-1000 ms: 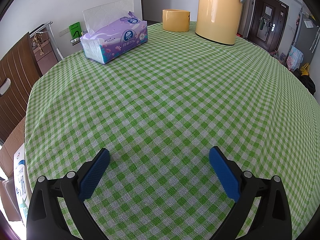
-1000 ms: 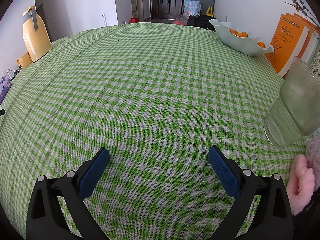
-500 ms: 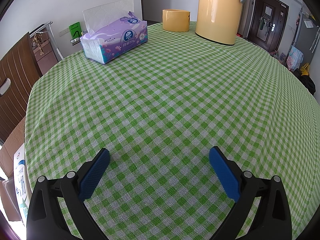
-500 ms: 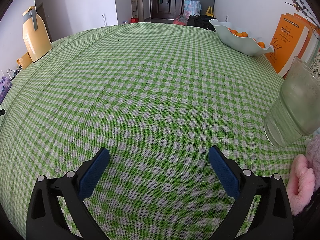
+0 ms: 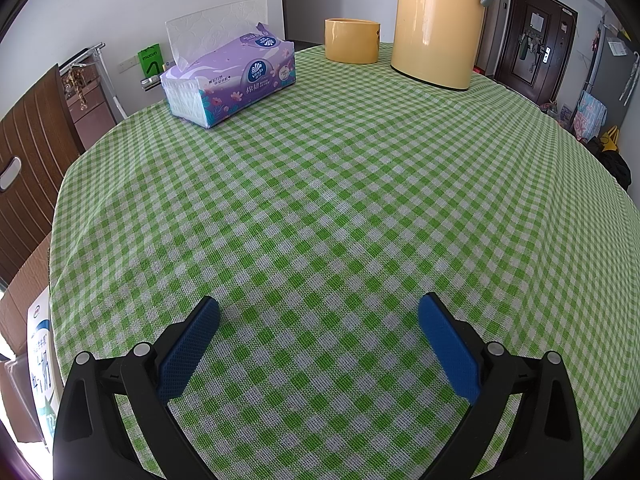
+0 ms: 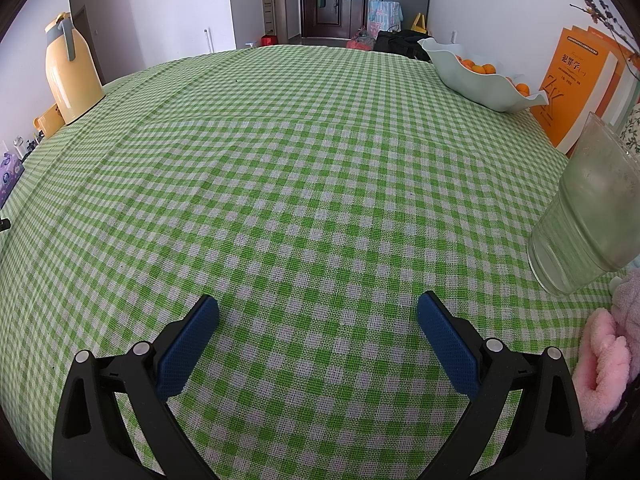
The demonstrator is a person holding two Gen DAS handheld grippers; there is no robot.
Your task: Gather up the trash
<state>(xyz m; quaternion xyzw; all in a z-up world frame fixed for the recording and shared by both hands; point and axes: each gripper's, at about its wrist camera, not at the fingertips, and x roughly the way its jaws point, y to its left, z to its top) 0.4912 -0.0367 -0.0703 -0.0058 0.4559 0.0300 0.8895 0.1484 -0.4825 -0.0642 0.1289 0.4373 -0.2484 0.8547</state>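
While both your left tongs (image 5: 319, 312) and right tongs (image 6: 318, 310) hover released over the green-checked bench (image 5: 340, 184), no trash shows ahead of either, so reaching blindly risks toppling the ribbed clear glass (image 6: 588, 220) right of them.

A tissue box (image 5: 230, 76), yellow thermos (image 5: 438, 20) and fruit bowl (image 6: 480, 80) stand on the checked tablecloth (image 5: 340, 200).

A home dining room: gingham-clothed table (image 5: 340, 184), tissue box (image 5: 230, 78), thermos (image 5: 438, 20), fruit bowl (image 6: 480, 80).
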